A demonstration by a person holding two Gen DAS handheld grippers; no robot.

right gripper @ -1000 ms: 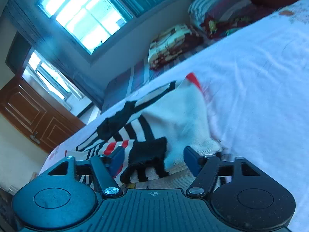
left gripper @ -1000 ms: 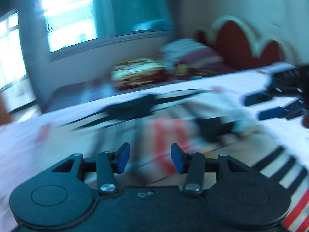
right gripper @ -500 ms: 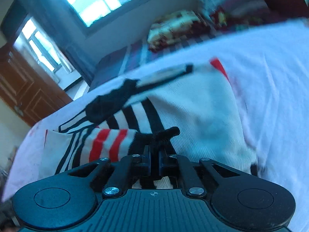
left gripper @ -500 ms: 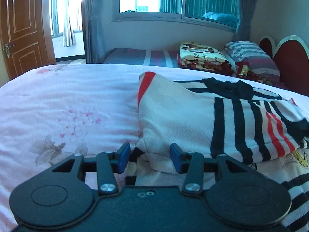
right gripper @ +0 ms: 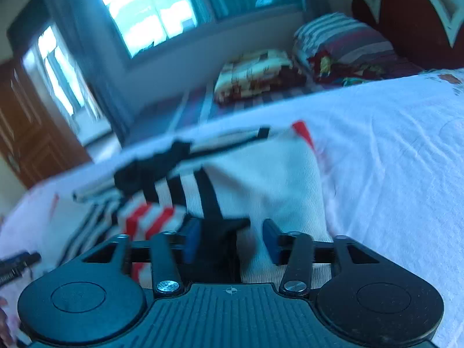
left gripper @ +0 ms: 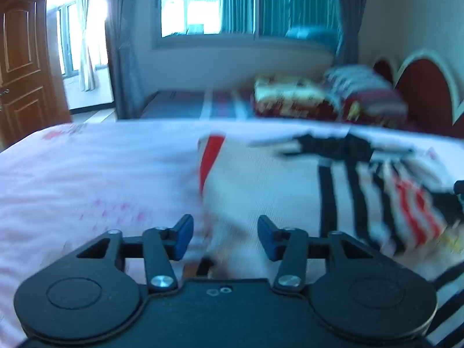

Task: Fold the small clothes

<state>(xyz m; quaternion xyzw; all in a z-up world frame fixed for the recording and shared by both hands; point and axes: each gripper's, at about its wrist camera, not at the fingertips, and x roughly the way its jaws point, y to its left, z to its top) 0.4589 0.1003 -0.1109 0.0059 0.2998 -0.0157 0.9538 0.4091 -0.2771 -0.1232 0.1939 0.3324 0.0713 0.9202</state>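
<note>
Sweater (right gripper: 278, 179): knitted cloth, fine ribbed weave, matt, cream with black and red stripes.
Bedsheet (right gripper: 391, 150): thin woven cloth, matt, lightly creased, pale with a faint pink flower print.
Left claw (left gripper: 223, 236): matt black plastic body, smooth; blue pads of plastic or rubber; bright metal screws.
Right claw (right gripper: 230, 242): same make, ribbed black plastic top.
Door (left gripper: 20, 66): panelled brown wood, slight sheen.
Curtain (left gripper: 293, 3): teal cloth, pleated.

Striped garment (left gripper: 290, 191) motion-blurred; near hem hidden behind left gripper (left gripper: 223, 236).
</note>
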